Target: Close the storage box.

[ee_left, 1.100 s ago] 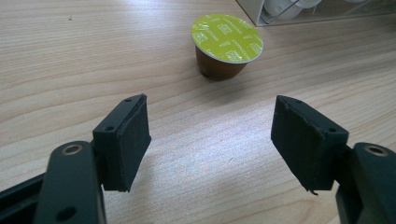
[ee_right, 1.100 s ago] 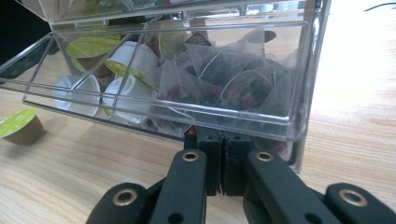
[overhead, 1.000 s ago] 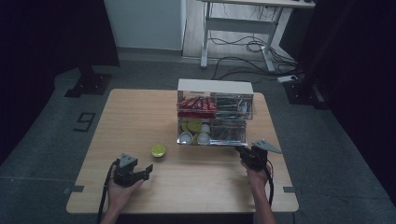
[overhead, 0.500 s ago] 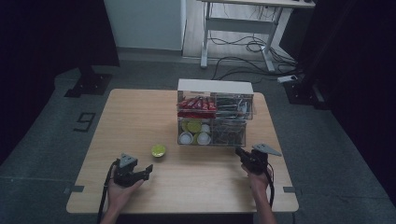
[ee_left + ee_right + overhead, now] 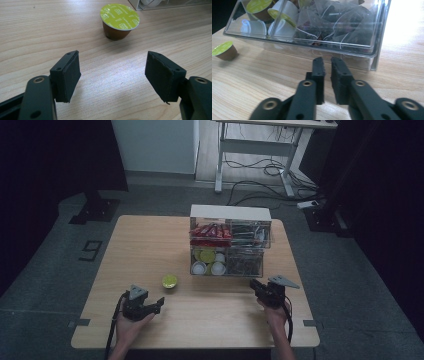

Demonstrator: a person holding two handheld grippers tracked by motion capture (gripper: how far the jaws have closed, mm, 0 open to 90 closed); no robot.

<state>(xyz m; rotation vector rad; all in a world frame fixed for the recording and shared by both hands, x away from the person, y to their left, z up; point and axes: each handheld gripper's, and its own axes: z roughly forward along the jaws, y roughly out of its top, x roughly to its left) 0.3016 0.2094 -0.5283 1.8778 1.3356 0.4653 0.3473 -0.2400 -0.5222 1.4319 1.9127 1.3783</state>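
A single coffee capsule [image 5: 119, 21] with a yellow-green foil lid stands alone on the bare wood of the table [image 5: 150, 245], foil side up, its brown cup slightly narrower at the base. It sits just in front of the lower left corner of a clear plastic organizer [image 5: 227, 245], close to it but not touching.

The left gripper [image 5: 113, 75] lies low over the table a little nearer the person, aimed at the capsule, its two black jaws spread wide with only wood grain between them. The capsule stands beyond the tips, apart from both pads [image 5: 71, 72]. In the high view, the left hand [image 5: 131, 327] grips that tool from below.

Over on the other side, the right gripper [image 5: 327, 66] points at the front wall of the organizer's lower tier. Its jaws have just been opening, and a narrow slit shows between the pads with nothing inside it. The tips are close to the plastic wall; whether they touch it I cannot tell.

Behind that clear wall lie tea bags [image 5: 342, 22] with strings, and in the compartments to their left more capsules [image 5: 258, 6] and small white cups [image 5: 284, 26]. The upper tier holds red packets [image 5: 210, 231].
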